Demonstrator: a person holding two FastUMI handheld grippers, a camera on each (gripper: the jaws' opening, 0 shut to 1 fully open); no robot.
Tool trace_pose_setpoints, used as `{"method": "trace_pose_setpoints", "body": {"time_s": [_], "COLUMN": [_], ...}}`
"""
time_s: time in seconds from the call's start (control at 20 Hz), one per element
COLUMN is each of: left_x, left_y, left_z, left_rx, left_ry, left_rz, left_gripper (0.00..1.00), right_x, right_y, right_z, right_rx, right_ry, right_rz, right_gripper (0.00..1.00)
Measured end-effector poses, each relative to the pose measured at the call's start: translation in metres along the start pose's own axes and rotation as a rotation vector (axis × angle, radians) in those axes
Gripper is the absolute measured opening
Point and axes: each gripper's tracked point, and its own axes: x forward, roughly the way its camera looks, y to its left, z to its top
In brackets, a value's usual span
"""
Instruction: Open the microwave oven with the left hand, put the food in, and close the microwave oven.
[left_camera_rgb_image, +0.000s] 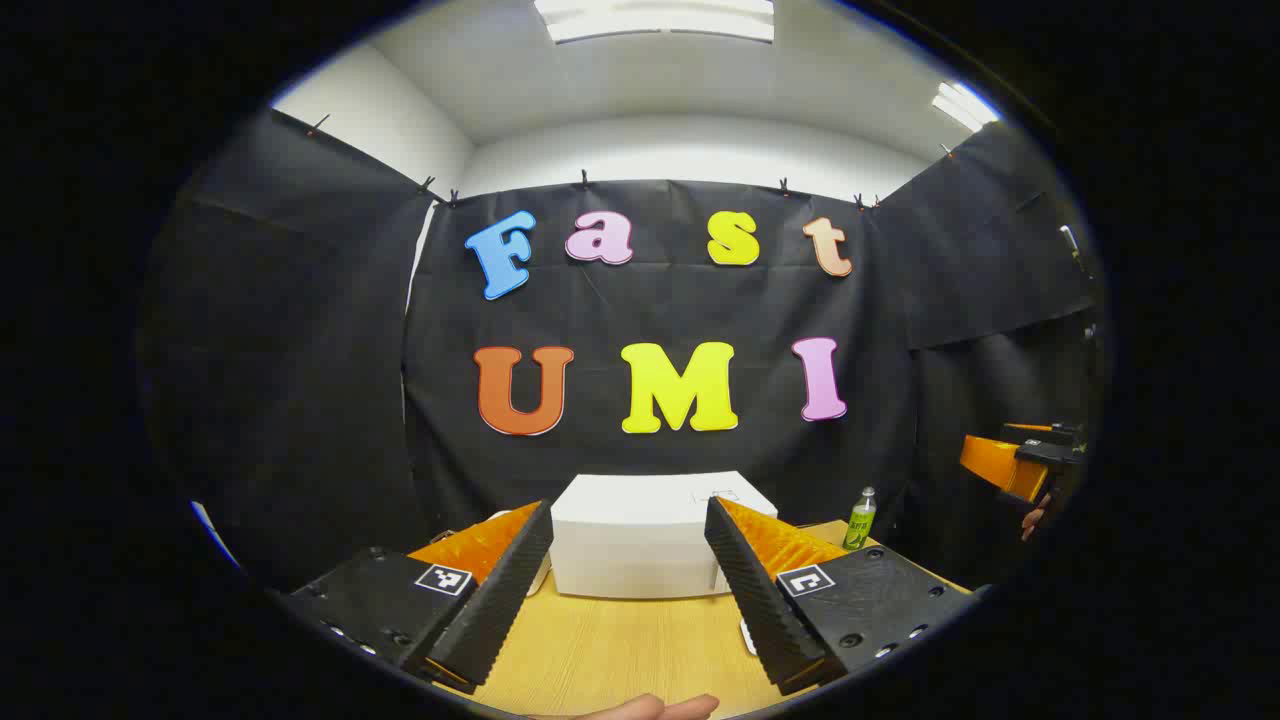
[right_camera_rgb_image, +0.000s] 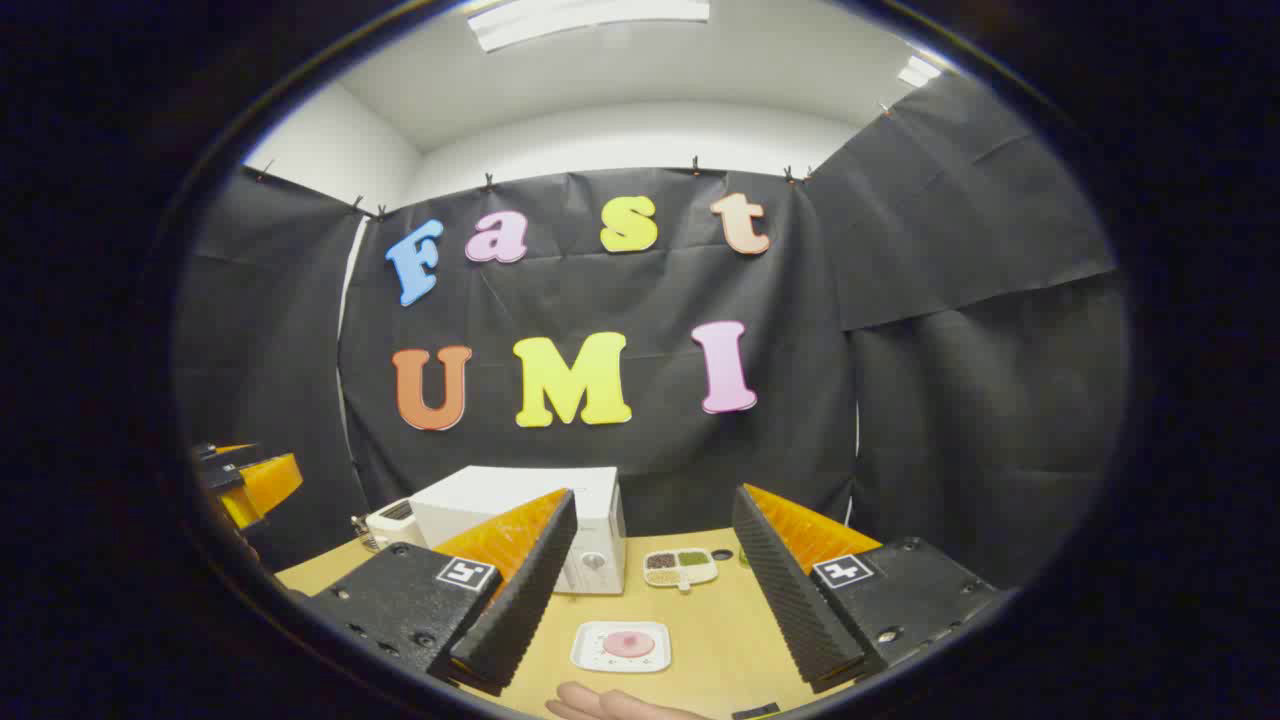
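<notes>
Now, both my claws hang above the wooden table (right_camera_rgb_image: 720, 640), nothing between the fingers of either. My left gripper (left_camera_rgb_image: 628, 590) is spread wide, framing the white microwave oven (left_camera_rgb_image: 640, 540), which sits at the back of the table with its door shut. My right gripper (right_camera_rgb_image: 650, 585) is equally wide apart.

Containers: one small white square plate (right_camera_rgb_image: 621, 646) near the front edge holds a single round pink piece of food (right_camera_rgb_image: 628, 643). One white divided tray (right_camera_rgb_image: 681, 567), just right of the microwave, has compartments of dark, green and pale grains; exact kinds too small to tell. One green bottle (left_camera_rgb_image: 859, 519) stands upright right of the microwave. One pale appliance (right_camera_rgb_image: 392, 522) sits beside the microwave's left.

Counts: one microwave, one plate, one tray, one bottle, two grippers.
</notes>
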Motion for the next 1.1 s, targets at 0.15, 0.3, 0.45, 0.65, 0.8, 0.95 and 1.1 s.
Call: {"method": "trace_pose_setpoints", "body": {"time_s": [0.15, 0.3, 0.45, 0.65, 0.8, 0.95, 1.1], "left_x": [0.002, 0.005, 0.007, 0.015, 0.023, 0.04, 0.062], "left_y": [0.0, -0.002, -0.001, -0.003, 0.004, 0.003, -0.002], "left_z": [-0.006, -0.014, -0.017, -0.028, -0.031, -0.04, -0.047], "left_rx": [0.033, 0.015, -0.005, -0.066, -0.073, -0.087, -0.094], "left_ry": [0.009, 0.024, 0.032, 0.067, 0.068, 0.075, 0.066], "left_rz": [0.008, 0.009, 0.003, -0.014, 0.004, 0.011, 0.014], "left_gripper": [0.83, 0.94, 0.94, 0.94, 0.95, 0.95, 0.95], "right_x": [0.001, 0.0, 0.0, 0.0, 0.004, 0.005, 0.006], "right_y": [0.0, -0.001, -0.002, 0.0, -0.002, -0.003, -0.006], "right_z": [0.0, 0.003, 0.004, 0.002, -0.003, -0.011, -0.018], "right_rx": [-0.001, -0.015, -0.024, -0.017, -0.012, -0.021, -0.018], "right_ry": [0.0, -0.009, -0.02, -0.023, -0.021, -0.008, 0.008], "right_rz": [0.004, 0.004, 0.002, 0.015, 0.021, 0.027, 0.036], "right_gripper": [0.91, 1.0, 0.91, 0.91, 0.91, 0.91, 1.0]}}
